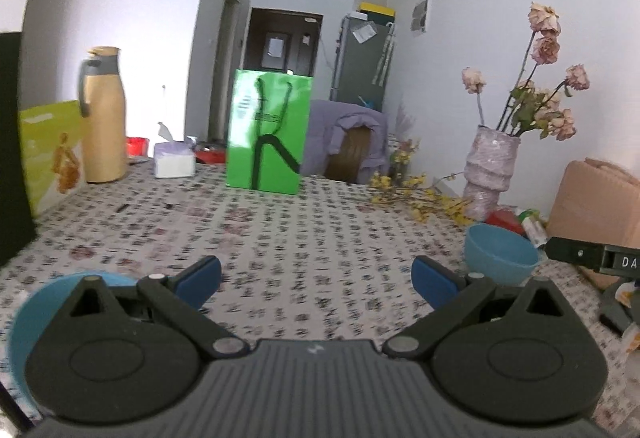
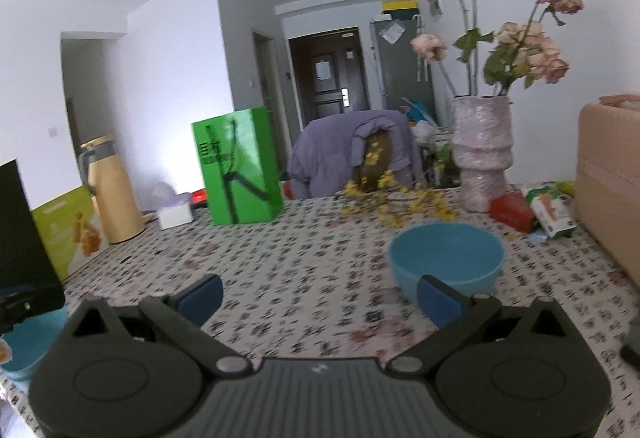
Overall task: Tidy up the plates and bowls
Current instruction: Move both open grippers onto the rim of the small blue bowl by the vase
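Hovering: right gripper (jaws apart) near blue bowl.

On the worktop, a bowl stands near right, the vase behind it, a paper bag far left.

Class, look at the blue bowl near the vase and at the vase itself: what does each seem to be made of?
The round light-blue bowl looks like plastic or melamine: even colour, smooth matte surface, thin rim, though glazed ceramic is possible. The tall pale pink ridged vase looks like ceramic or glass wrapped in crinkled clear film; its surface shows small shiny wrinkles, so the body beneath stays uncertain.
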The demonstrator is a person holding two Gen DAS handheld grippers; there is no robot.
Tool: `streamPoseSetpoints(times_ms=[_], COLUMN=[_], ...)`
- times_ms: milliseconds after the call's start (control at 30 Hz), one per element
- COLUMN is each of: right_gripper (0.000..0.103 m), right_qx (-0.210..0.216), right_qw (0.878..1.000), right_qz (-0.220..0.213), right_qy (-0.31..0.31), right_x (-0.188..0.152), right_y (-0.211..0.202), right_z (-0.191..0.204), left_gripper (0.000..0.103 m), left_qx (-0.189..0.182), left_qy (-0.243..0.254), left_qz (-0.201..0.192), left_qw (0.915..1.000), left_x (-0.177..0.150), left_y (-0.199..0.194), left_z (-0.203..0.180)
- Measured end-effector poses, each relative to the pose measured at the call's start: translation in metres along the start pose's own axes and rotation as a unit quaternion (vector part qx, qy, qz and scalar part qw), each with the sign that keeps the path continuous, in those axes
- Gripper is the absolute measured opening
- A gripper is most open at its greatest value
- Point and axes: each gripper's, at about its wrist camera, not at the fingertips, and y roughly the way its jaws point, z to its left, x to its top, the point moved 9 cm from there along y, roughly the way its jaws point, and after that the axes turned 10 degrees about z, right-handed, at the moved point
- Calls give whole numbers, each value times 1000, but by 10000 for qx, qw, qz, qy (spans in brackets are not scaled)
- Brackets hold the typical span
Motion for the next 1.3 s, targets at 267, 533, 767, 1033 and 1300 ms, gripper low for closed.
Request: streamPoseSetpoints(times_ms=[267, 533, 767, 1033, 1300], right_gripper=[103, 103, 103, 103, 103], right_qx=[-193, -386, -496, -759, -1026], right_qw=[9997, 9990, 9978, 9947, 9893], right_qz=[-101, -74, -108, -10, 275], right_qy=[87, 219, 437, 691, 1003], right_x=[33, 66, 91, 101, 90], right_y=[1, 12, 20, 48, 92], right_z=[-37, -68, -89, -114, -149], left_gripper=[103, 103, 103, 103, 103], left_qx=[-270, -383, -386, -438, -388], left_qy=[-115, -2, 118, 235, 291], left_qz=[174, 190, 360, 694, 982], left_qw=[9994, 9991, 9985, 9963, 9940], left_x=[28, 59, 81, 97, 103], left_y=[33, 55, 79, 115, 151], left_z=[-37, -76, -105, -141, -171])
